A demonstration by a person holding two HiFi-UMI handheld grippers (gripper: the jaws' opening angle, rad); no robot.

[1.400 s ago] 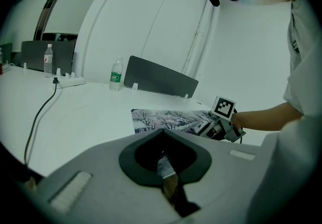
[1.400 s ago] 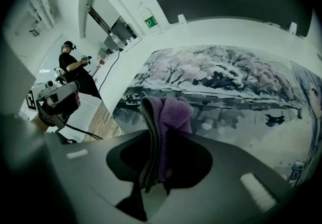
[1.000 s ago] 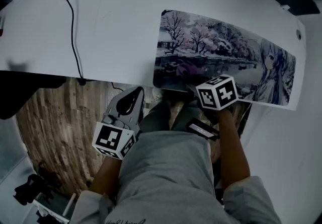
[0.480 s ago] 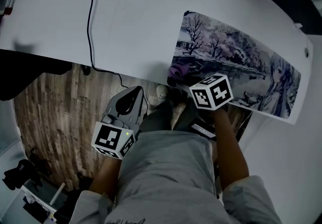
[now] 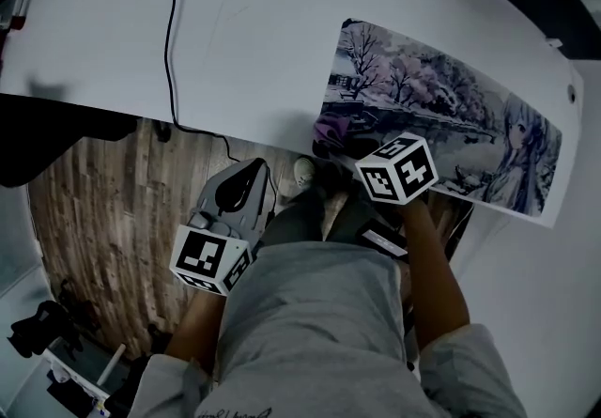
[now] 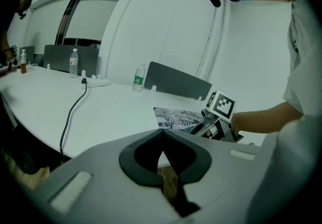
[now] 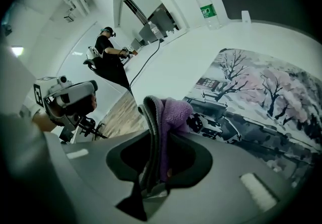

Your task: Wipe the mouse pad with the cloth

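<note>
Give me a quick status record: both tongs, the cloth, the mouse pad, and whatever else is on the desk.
desk: white; black cable and water bottle on it
mouse pad: long, printed winter scene, flat on desk
cloth: purple, folded, at the mouse pad's near corner; contact unclear
right tongs: shut on cloth
left tongs: shut, empty, off the desk's near edge, over wood floor

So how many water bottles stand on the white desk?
2 clear ones: the near bottle by the near grey divider, the far bottle by the far divider. A tiny item further left could be another.
</note>
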